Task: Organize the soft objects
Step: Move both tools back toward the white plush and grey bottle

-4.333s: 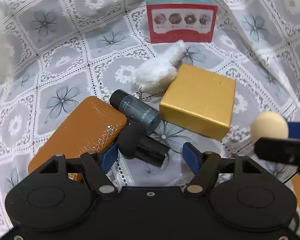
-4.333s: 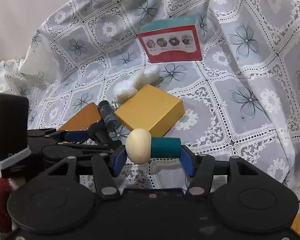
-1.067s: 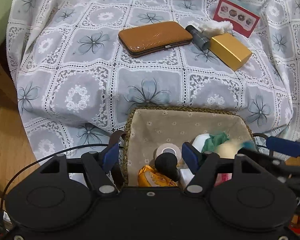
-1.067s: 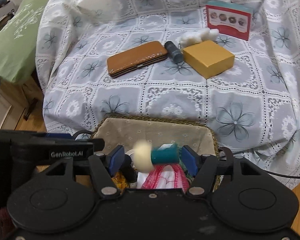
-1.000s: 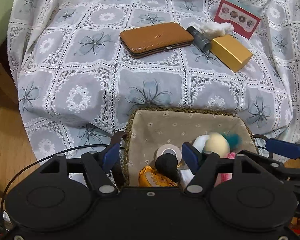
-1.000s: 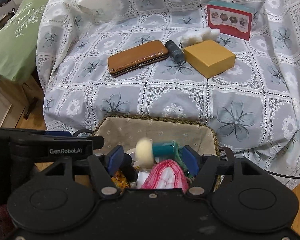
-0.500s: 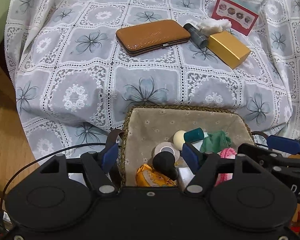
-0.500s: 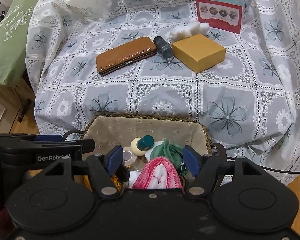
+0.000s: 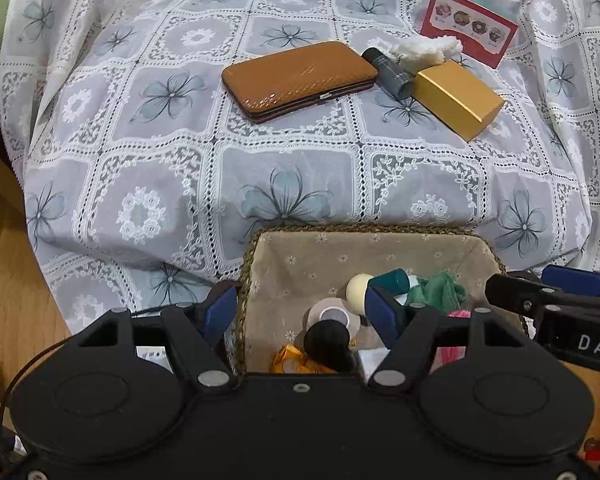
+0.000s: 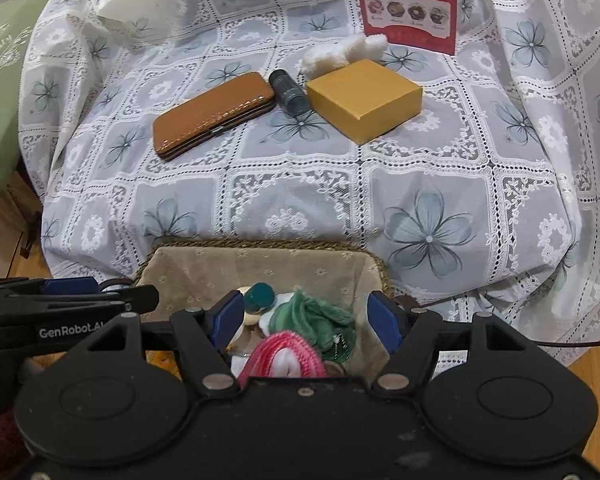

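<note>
A lined wicker basket [image 9: 380, 230] [image 10: 260, 245] stands at the bed's near edge. In it lie a cream-and-teal sponge [image 9: 360, 286] [image 10: 260, 296], a green cloth [image 10: 312, 312], a pink knitted piece [image 10: 284, 350] and a black sponge [image 9: 328, 344]. My right gripper [image 10: 306, 318] hovers over the basket with its jaws opening and nothing between them. My left gripper [image 9: 300, 312] is open and straddles the basket's left rim, with the black sponge lying untouched below the gap. A white fluffy piece [image 9: 428, 50] [image 10: 344, 56] lies far back on the bed.
On the lace bedspread [image 10: 420, 184] lie a brown wallet [image 9: 300, 76], a dark bottle [image 9: 388, 70], a gold box [image 9: 456, 98] and a red picture box [image 9: 468, 28]. A green cushion [image 10: 0, 100] sits at left. Wooden floor [image 9: 4, 248] borders the bed.
Both grippers came from the bed to the basket. The cream-and-teal sponge left the right gripper's jaws and now rests in the basket. The right jaws have widened.
</note>
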A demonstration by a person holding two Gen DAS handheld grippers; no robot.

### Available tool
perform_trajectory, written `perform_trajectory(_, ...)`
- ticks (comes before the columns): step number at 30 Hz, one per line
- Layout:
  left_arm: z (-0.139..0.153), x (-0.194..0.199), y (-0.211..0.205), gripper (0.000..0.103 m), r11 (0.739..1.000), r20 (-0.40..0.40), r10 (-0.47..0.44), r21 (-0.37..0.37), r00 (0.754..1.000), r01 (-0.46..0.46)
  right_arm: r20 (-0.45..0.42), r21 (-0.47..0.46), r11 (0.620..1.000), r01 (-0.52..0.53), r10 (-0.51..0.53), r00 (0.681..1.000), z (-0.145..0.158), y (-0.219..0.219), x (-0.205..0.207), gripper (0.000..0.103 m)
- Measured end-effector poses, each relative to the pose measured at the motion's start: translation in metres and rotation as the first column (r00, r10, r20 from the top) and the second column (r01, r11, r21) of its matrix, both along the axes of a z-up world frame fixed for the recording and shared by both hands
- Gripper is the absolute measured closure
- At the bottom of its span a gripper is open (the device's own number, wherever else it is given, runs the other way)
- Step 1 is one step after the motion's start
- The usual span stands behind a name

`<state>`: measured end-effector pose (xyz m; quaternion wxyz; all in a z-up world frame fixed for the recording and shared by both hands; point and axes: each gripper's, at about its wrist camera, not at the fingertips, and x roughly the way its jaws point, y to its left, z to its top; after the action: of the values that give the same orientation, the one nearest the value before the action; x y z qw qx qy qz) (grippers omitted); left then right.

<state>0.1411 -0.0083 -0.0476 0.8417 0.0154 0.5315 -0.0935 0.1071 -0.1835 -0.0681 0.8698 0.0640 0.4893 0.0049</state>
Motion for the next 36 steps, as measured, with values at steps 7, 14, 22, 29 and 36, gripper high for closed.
perform_trajectory(7, 0.003, 0.013, -0.012, 0.037, 0.999, 0.024, -0.03, 0.022, 0.999, 0.03, 0.024, 0.003, 1.0, 0.027, -0.027, 0.999, 0.004, -0.013, 0.019, 0.035)
perform_trajectory(14, 0.007, 0.032, -0.024, 0.037, 0.998, 0.058, -0.055, 0.047, 0.997, 0.052, 0.105, -0.017, 0.999, 0.048, -0.046, 0.993, 0.02, -0.029, 0.054, 0.034)
perform_trajectory(22, 0.011, 0.059, -0.036, 0.036, 0.994, 0.091, -0.082, 0.074, 0.992, 0.076, 0.205, -0.062, 0.996, 0.061, -0.047, 0.978, 0.035, -0.041, 0.112, 0.032)
perform_trajectory(29, 0.009, 0.084, -0.046, 0.036, 0.991, 0.104, -0.108, 0.096, 0.989, 0.098, 0.23, -0.126, 0.992, 0.032, -0.002, 0.973, 0.027, -0.039, 0.172, 0.032)
perform_trajectory(36, 0.002, 0.1, -0.054, 0.036, 0.988, 0.093, -0.126, 0.106, 0.988, 0.116, 0.2, -0.209, 0.978, -0.008, 0.051, 0.979, 0.002, -0.031, 0.213, 0.032)
